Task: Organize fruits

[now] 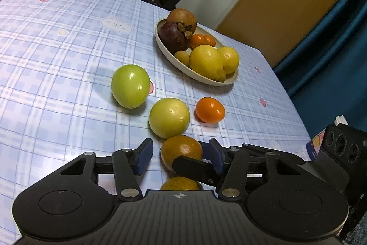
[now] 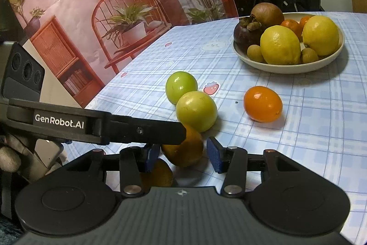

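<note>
Your left gripper (image 1: 179,153) and right gripper (image 2: 181,154) both straddle the brown-orange fruit (image 1: 181,150), jaws apart, crowding one pick bound for the plate (image 1: 165,49).

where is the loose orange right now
The orange lies alone on the tablecloth, between the plate of fruit and the grippers, just right of the yellow-green fruit in both wrist views.

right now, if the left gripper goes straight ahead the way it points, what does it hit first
Most likely the brown-orange fruit, which already sits between the fingers of the left gripper, nearer the right one. Beyond it lies the yellow-green fruit. Depth is hard to judge in this fisheye view.
</note>
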`<state>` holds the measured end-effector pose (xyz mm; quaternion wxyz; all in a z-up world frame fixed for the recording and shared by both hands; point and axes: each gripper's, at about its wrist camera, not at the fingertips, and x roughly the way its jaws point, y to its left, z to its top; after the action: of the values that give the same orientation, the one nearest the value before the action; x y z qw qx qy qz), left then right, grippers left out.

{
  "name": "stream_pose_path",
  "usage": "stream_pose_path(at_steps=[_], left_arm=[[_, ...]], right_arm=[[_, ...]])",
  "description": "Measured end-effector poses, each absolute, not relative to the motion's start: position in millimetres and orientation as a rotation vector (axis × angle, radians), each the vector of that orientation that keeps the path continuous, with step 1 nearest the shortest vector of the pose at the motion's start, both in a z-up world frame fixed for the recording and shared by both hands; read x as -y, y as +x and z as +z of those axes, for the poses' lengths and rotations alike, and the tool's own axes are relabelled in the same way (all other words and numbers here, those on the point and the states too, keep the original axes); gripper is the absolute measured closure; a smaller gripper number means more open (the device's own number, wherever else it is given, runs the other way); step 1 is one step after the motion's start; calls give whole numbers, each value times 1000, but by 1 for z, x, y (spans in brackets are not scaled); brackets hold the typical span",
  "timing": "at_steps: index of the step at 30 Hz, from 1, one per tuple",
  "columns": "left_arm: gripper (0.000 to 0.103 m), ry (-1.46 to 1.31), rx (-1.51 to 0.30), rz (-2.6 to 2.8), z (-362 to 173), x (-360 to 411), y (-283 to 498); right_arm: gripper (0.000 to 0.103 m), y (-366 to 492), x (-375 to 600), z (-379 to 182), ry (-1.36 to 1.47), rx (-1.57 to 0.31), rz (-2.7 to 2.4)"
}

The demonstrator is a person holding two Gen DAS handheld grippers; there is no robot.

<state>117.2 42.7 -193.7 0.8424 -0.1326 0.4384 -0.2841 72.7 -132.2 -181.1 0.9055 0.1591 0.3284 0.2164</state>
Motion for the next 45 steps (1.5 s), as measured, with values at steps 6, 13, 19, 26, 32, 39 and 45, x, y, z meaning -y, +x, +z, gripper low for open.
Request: stream_pose_path(at_steps=[6,13,19,26,32,39,45], left_arm=[[58,-294,-925,-623,-195,-40,117],[58,-299,-936,-630,-198,-32,121],[58,-299,-958,-631,-204,-31,123],[59,-278,-938,-645,-200,-28,123],[59,-224,-859,-688,-173,-13,127],[59,-185,-793,-708,-143,19,162],[59,-119,-780,-699,-129,51,206]], right_arm=[[58,69,129,-177,296,-667,441],[58,65,127,-174,222,-656,392],[57,69,130,-179,243,-689,396],[57,69,133,-180,261,-690,398],[57,66,144,-164,270,-631,372],[58,84,169,-134,271,-547,339],[58,122,189,-118,214,-497,311]])
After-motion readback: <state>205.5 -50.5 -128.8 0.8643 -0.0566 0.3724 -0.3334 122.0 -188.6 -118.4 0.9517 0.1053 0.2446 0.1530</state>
